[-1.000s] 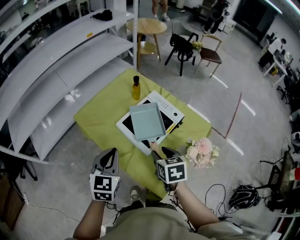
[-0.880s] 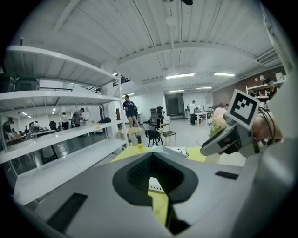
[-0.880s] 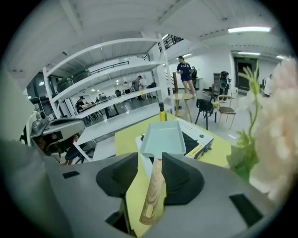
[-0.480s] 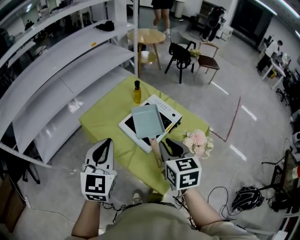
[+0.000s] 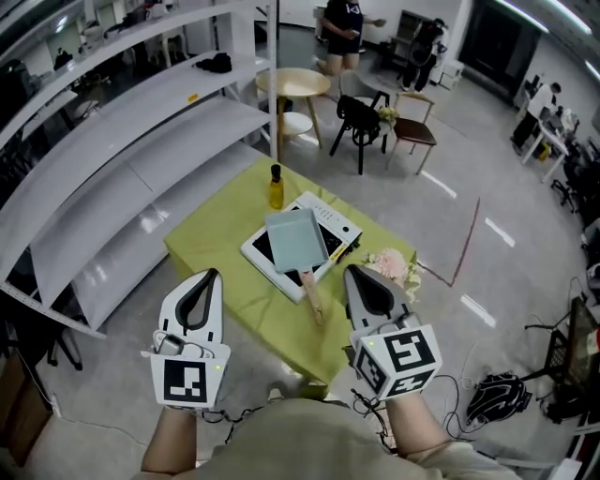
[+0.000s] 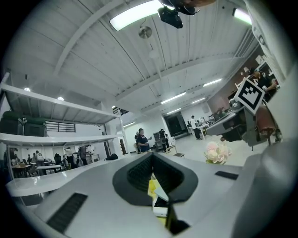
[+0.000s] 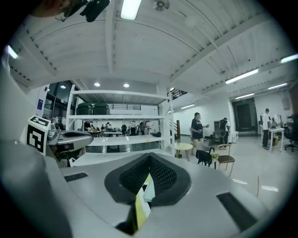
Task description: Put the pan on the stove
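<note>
A grey-blue square pan [image 5: 296,240] lies on the white stove [image 5: 330,218], its wooden handle [image 5: 311,298] sticking out toward me over the green table [image 5: 217,234]. Both grippers are lifted close to my head, well short of the table. My left gripper [image 5: 208,276] is shut and holds nothing. My right gripper [image 5: 352,273] is also shut and empty, clear of the handle. In the left gripper view the jaws [image 6: 152,155] meet with nothing between them, and so do the jaws in the right gripper view [image 7: 150,155].
A yellow bottle [image 5: 276,187] stands behind the stove. Pink flowers [image 5: 392,265] lie at the table's right corner. White shelves [image 5: 122,178] run along the left. A round table [image 5: 292,84], chairs [image 5: 364,117] and a person [image 5: 345,28] are beyond. Cables [image 5: 492,394] lie on the floor.
Both grippers drew back from the table and rose toward my head. The right gripper left the pan's handle and its jaws came together. The pan stayed on the stove.
</note>
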{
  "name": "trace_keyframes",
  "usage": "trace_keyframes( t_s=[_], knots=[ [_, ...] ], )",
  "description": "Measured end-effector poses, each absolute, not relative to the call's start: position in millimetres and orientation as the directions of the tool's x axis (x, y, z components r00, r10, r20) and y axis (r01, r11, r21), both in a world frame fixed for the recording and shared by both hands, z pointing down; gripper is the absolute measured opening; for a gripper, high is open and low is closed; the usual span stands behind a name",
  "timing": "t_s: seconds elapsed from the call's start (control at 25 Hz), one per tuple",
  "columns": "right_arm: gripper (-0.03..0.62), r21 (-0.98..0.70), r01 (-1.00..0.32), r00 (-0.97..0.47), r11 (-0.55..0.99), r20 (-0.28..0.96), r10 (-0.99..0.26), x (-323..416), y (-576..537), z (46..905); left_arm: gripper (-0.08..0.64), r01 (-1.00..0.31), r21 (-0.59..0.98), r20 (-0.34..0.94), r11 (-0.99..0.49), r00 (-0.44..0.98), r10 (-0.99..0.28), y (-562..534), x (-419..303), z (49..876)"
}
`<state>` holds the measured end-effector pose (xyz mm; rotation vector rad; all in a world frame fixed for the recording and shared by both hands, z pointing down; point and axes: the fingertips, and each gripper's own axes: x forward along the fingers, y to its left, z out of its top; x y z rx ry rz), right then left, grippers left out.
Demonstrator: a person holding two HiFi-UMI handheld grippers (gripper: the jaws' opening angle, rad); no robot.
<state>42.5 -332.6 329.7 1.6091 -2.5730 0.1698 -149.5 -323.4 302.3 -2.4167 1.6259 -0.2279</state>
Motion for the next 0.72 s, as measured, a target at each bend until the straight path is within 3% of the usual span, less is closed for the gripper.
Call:
trace_keyframes(
  t_s=[0.4, 0.72],
  knots=[
    [0.006, 0.073, -0.866, -0.487, 0.495, 0.104, -0.867, 34, -299, 305, 0.006, -0.899, -0.245, -0.028, -0.363, 0.381, -0.924, -293, -153, 284],
    [0.006, 0.031, -0.859, -0.5, 0.511, 0.164, -0.85, 34, -295, 329, 0.006, -0.902, -0.221, 0.002, -0.37, 0.379, -0.925, -293, -153, 302]
  ],
)
